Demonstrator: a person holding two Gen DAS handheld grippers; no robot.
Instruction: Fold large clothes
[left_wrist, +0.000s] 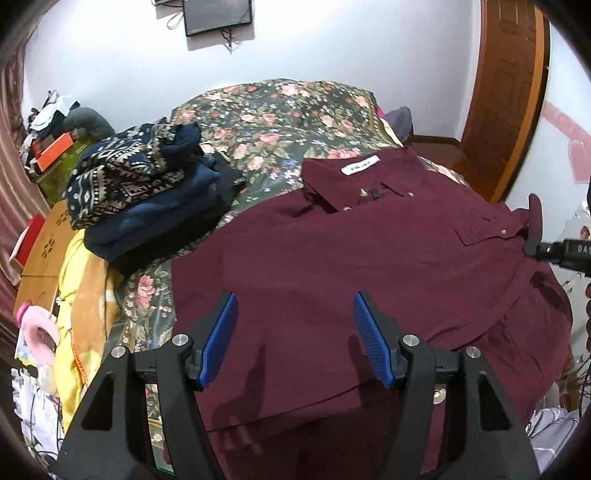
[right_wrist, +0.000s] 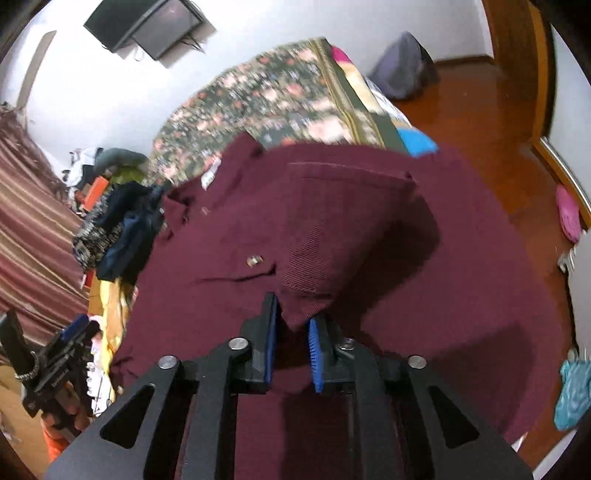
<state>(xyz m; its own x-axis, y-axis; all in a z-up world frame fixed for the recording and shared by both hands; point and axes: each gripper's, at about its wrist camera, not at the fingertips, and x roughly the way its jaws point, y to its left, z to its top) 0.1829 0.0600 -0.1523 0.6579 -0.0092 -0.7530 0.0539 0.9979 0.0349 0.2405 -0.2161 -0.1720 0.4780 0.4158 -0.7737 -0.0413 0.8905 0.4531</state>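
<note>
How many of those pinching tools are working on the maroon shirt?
2. The left tool hovers open above the shirt; the right tool pinches a fold at the shirt's side.

Left gripper tilted downward, blue pads spread wide apart with nothing between them, right gripper angled downward, jaws narrow, a fold of maroon cloth pinched between its pads

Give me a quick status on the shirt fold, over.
Left gripper open, empty, above the maroon shirt. Right gripper has a shirt fold between its jaws, grip unclear. Pile of folded clothes lies beside the shirt, not on it.
</note>
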